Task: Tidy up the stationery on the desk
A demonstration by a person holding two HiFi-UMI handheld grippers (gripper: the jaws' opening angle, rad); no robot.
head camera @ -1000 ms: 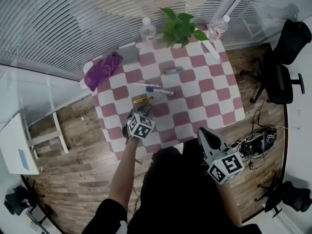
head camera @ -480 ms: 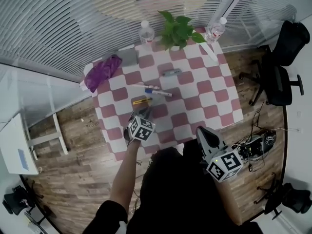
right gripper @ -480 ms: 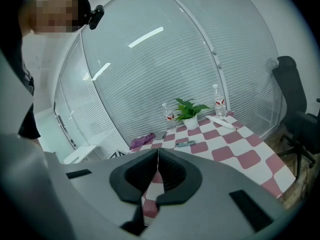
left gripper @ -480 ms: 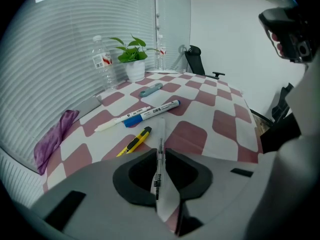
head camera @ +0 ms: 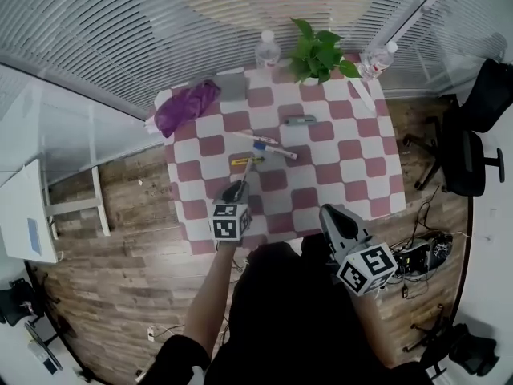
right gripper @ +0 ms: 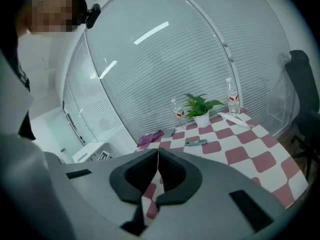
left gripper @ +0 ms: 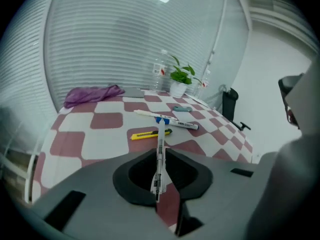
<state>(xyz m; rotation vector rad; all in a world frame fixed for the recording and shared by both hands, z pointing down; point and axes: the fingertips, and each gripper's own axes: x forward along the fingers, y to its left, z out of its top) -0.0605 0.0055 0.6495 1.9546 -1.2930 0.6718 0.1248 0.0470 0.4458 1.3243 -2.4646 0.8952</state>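
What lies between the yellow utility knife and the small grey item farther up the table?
A white pen and a blue-capped marker, lying roughly parallel; the head view shows them best.

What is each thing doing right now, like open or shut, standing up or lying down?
Left gripper: jaws just closed, shut on the white pen.
White pen: held, sticking out forward.
Right gripper: shut, empty.
Yellow utility knife: lying flat.
Blue-capped marker: lying flat, cap on.
Water bottle: standing, cap on.
Potted plant: standing upright.
Purple cloth: crumpled.
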